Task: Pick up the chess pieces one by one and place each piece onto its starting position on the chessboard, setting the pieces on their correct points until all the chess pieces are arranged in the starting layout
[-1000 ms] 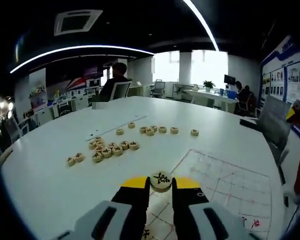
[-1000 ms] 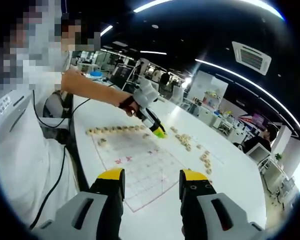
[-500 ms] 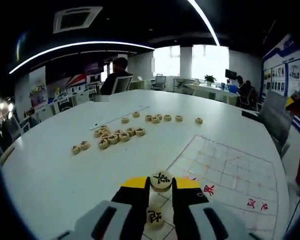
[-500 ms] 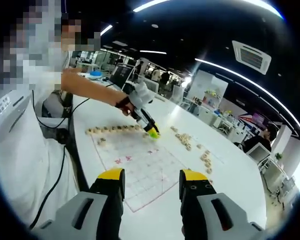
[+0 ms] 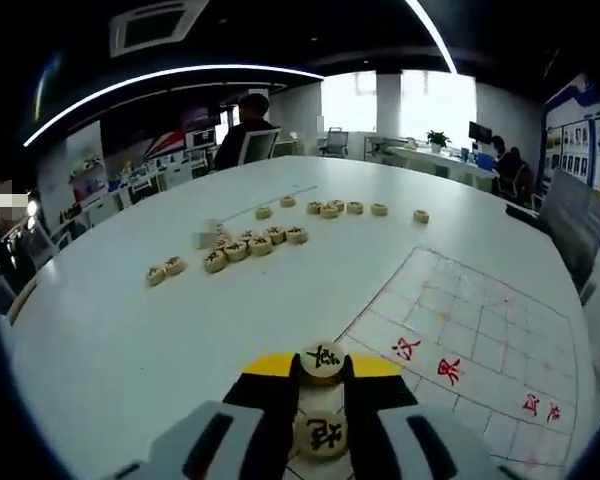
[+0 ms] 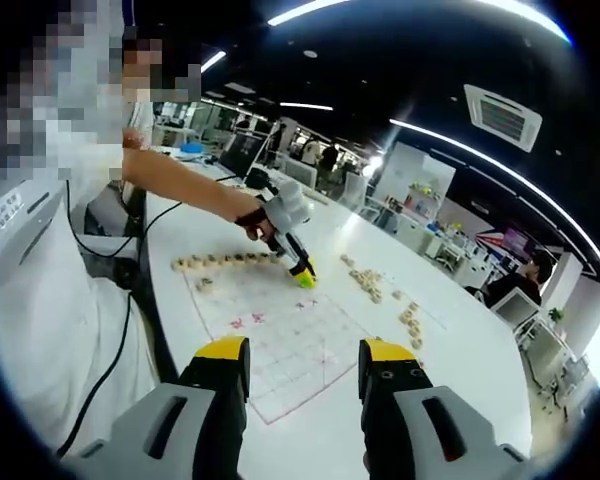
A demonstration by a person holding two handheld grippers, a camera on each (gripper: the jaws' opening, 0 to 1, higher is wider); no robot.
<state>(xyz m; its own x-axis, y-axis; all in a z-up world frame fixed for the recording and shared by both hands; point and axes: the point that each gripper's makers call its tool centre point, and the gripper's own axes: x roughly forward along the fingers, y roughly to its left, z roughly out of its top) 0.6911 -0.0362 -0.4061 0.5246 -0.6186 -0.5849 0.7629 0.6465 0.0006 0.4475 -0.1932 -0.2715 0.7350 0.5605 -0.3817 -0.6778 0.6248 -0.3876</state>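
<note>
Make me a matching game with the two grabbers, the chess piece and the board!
Things:
1. left gripper
2. right gripper
3. piece
4. board

States:
A. open, holding nothing
B. lying flat on the table
C. pinched between yellow tips
D. shut on a piece

Pairs: 1-D, 2-A, 3-C, 4-B
</note>
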